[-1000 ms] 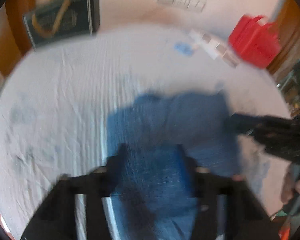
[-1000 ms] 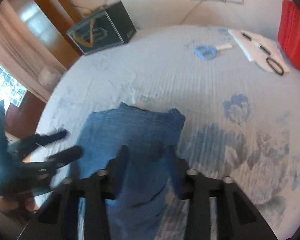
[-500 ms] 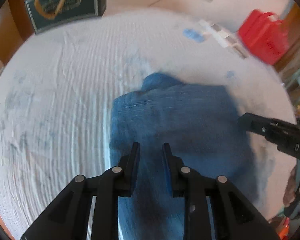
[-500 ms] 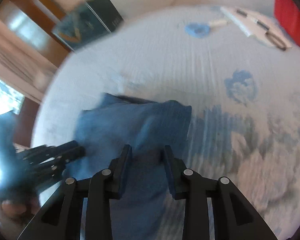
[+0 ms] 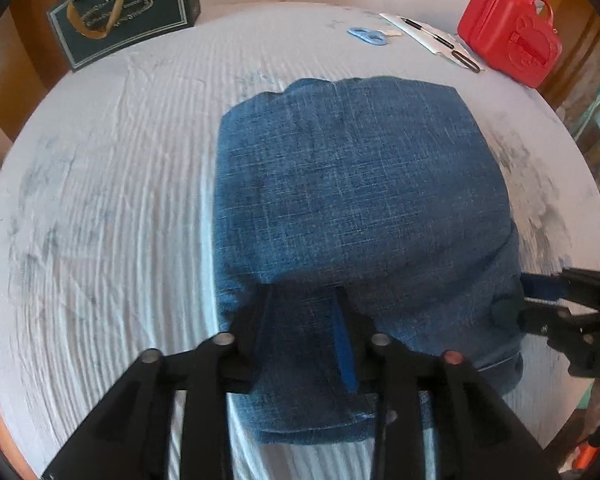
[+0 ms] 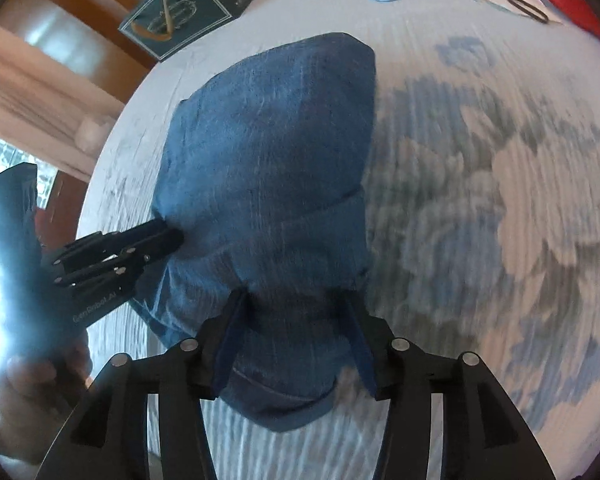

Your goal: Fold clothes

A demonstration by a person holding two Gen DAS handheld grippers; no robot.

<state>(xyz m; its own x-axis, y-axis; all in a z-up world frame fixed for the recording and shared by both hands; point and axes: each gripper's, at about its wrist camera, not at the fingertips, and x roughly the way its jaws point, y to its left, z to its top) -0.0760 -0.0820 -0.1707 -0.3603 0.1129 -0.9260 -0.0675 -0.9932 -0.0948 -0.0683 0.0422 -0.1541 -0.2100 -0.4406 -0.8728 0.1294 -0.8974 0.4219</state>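
Observation:
A blue denim garment (image 5: 360, 184) lies folded into a thick rectangle on a white ribbed tablecloth (image 5: 100, 200). My left gripper (image 5: 302, 312) is open at the near edge of the garment (image 6: 268, 152), one finger on each side of a raised strip of denim. My right gripper (image 6: 294, 308) is open too, straddling the garment's near end. In the left wrist view the right gripper (image 5: 516, 300) touches the garment's right side. The left gripper (image 6: 170, 236) meets the left side in the right wrist view, with a hand (image 6: 32, 392) behind it.
A dark green gift box (image 5: 124, 12) stands at the back left and a red case (image 5: 508, 36) at the back right. Blue scissors (image 5: 368, 36) and a sheet of paper with a pen (image 5: 428, 34) lie between them. The cloth carries a blue flower print (image 6: 520, 200).
Both grippers carried the denim forward and laid it over itself, so the garment now lies as a flat rectangle. The fingers of both stand wider apart than half a second ago.

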